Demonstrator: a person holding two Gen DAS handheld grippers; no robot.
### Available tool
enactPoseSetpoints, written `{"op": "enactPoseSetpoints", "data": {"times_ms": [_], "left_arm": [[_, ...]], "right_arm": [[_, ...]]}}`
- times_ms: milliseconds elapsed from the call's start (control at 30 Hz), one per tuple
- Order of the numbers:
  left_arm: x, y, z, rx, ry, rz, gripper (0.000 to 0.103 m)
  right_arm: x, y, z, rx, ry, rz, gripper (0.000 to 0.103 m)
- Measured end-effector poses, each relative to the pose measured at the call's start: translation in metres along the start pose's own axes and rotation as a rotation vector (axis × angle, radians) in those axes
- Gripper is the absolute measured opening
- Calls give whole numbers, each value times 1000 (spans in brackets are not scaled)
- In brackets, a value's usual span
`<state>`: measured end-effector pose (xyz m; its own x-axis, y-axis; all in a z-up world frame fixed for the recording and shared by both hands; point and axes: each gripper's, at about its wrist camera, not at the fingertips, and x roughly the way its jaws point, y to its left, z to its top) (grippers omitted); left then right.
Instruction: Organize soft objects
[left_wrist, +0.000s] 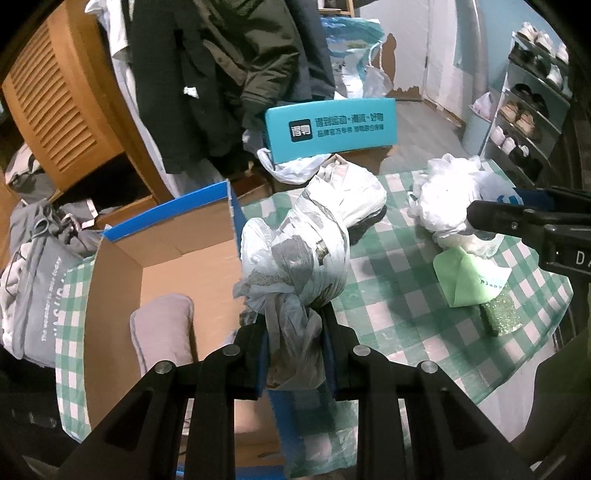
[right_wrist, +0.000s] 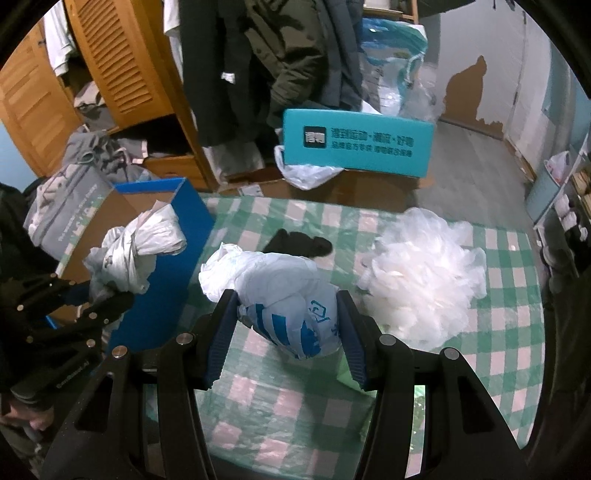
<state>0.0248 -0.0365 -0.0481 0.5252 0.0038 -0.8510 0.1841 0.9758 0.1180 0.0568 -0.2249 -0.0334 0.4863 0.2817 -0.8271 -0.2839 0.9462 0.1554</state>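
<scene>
While the left gripper (left_wrist: 295, 343) pinches a knotted grey-white bag (left_wrist: 295, 254), the right gripper (right_wrist: 288, 332) clamps a blue-printed white bag (right_wrist: 284, 295) before a teal box (right_wrist: 356, 142) with unreadable Chinese lettering.

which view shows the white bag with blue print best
The right wrist view: the white bag with blue print sits centred and close between the right tongs, print legible. In the left wrist view it is a partly hidden patch behind that tool.

The cardboard box (left_wrist: 177, 254) ran behind the left gripper's fingers (left_wrist: 255, 354), its floor mostly hidden. The knotted bundle (left_wrist: 295, 258) covered the dark item (right_wrist: 299, 242) behind it. Print on the green packet (left_wrist: 469, 280) was too small to read.
</scene>
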Motion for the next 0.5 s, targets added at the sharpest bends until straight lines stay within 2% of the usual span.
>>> {"op": "enactPoseSetpoints", "data": {"times_ms": [500], "left_arm": [[-6, 39, -9, -72, -3, 44, 24]], "right_arm": [[8, 45, 17, -62, -5, 49, 53]]}}
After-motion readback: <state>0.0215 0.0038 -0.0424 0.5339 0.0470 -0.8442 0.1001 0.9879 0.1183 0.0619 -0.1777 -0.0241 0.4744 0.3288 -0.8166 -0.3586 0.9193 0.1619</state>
